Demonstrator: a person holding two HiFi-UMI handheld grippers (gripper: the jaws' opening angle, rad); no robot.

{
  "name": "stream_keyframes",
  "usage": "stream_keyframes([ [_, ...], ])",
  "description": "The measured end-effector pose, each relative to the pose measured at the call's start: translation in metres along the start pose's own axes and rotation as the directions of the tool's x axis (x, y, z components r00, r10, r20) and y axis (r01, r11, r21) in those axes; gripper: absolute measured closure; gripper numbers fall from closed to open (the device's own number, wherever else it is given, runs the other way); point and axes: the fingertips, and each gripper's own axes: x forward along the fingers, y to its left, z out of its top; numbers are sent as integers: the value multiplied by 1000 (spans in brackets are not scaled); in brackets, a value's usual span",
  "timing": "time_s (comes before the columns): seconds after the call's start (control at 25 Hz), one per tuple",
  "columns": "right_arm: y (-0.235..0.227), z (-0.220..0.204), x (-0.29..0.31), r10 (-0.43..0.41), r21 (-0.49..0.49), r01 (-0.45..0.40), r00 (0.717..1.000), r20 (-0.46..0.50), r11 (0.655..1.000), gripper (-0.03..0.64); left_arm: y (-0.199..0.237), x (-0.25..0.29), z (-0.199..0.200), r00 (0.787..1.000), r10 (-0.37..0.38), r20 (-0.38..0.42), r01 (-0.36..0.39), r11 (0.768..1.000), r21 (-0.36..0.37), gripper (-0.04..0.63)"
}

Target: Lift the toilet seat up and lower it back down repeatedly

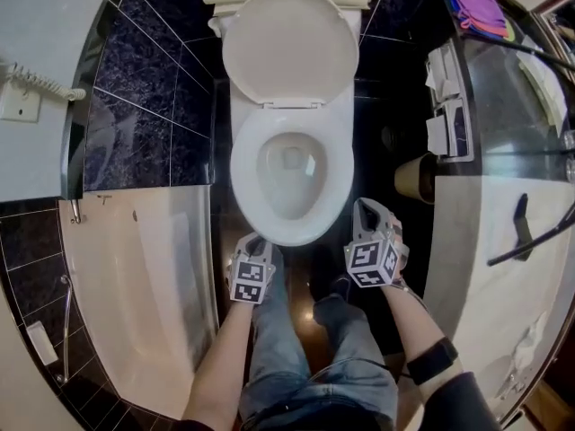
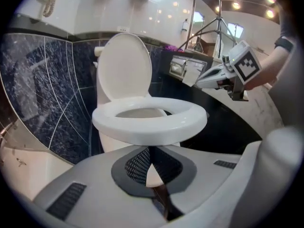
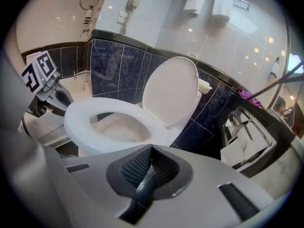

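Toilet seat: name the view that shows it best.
Head view: the whole seat ring shows from above, lowered. The left gripper view shows its front edge side-on; the right gripper view shows the seat obliquely, partly hidden.

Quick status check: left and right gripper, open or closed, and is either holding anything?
Left gripper: closed, holding nothing.
Right gripper: closed, holding nothing.
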Motion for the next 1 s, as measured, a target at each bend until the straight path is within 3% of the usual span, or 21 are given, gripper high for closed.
stream_keyframes([
  [0.32, 32, -45, 46, 40, 21, -39, 999, -20, 999, 598, -2, 58, -95, 995, -4, -98, 8, 999, 43, 595],
  [0.64, 47, -78, 68, 59, 17, -58, 996, -61, 998, 598, 2, 93, -139, 984, 4, -179, 8, 997, 70, 595],
  [1.0, 56, -75, 76, 78, 9, -78, 995, -61, 997, 598, 3, 104, -154, 976, 9, -219, 12, 995, 95, 595],
])
